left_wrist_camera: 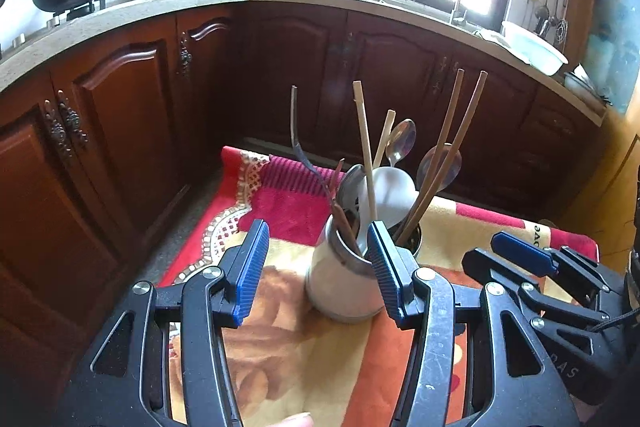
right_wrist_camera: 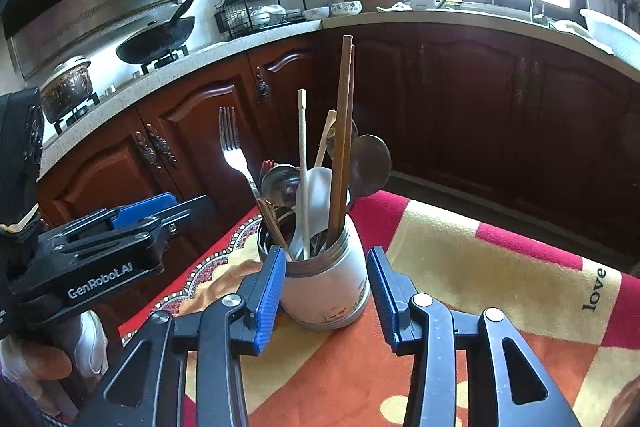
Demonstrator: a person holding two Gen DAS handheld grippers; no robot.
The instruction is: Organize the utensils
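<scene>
**Steady now: both grippers wide around a full holder**

Your right gripper (right_wrist_camera: 322, 291) stands spread, the white utensil holder (right_wrist_camera: 328, 287) between its fingers; your left gripper (left_wrist_camera: 316, 267) is spread too. Fork (right_wrist_camera: 234, 151), spoons (right_wrist_camera: 370, 167) and chopsticks (right_wrist_camera: 344, 131) stand inside already, on the blanket (right_wrist_camera: 480, 267). Whichever you grasp, keep clear of neighbouring handles.

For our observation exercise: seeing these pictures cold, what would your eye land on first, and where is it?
First, the white utensil holder crammed with chopsticks, spoons and a fork, standing on a bright red and orange cloth. An open hand-held gripper flanks it in each view: the right and the left. Behind, dark wooden cabinets run under the counter.
</scene>
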